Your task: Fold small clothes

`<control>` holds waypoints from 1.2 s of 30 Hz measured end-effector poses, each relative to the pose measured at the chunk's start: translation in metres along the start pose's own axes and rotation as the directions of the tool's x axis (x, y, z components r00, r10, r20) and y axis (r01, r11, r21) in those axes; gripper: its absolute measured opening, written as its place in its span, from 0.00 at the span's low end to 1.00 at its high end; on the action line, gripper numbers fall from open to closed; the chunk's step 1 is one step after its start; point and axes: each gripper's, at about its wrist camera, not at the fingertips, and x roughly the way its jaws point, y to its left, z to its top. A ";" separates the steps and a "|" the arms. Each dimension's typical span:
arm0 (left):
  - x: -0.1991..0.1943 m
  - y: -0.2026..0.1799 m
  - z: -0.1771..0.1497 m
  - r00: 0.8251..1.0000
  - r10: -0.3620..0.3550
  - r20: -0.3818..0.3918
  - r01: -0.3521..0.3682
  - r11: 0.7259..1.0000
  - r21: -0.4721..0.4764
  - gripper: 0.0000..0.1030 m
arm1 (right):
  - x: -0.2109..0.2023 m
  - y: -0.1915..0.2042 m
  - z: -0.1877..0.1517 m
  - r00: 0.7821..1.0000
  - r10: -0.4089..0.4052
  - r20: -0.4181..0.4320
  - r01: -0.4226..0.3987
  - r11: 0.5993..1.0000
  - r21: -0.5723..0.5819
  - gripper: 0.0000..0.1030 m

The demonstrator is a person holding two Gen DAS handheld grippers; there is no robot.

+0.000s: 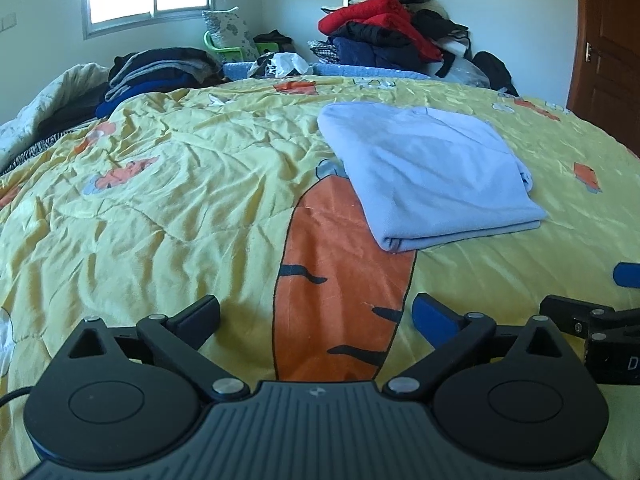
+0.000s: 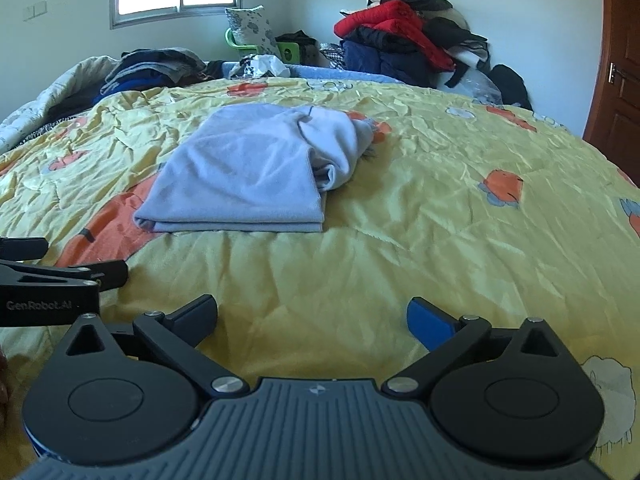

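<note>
Two grippers, both mine, hover low over the yellow quilt [image 2: 400, 240] with jaws spread wide and nothing between them: left gripper [image 1: 316, 316], right gripper [image 2: 312, 316]. One pale blue garment [image 2: 248, 168] lies folded flat at my 12 o'clock, apart from both tools. Its far right side, toward 1 o'clock, bunches loosely. I judge the fold largely done; hands are held back to leave it undisturbed.

A folded pale blue garment [image 1: 428, 172] lies on a yellow carrot-print bedspread [image 1: 180, 200], partly over a large orange carrot [image 1: 340, 292]. The left tool [image 1: 316, 316] hovers with fingers spread, empty. Clothes piles [image 1: 384, 32] crowd the bed's far edge.
</note>
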 end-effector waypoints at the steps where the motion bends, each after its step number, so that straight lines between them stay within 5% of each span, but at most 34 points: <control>1: 0.000 0.000 0.000 1.000 0.001 0.000 -0.001 1.000 0.001 1.00 | 0.000 0.000 -0.001 1.000 -0.003 -0.001 0.003 1.000 0.002 0.99; 36: 0.003 0.000 0.000 1.000 -0.001 -0.003 0.001 1.000 -0.010 1.00 | 0.004 0.002 -0.005 0.999 -0.030 -0.010 0.030 0.999 0.014 1.00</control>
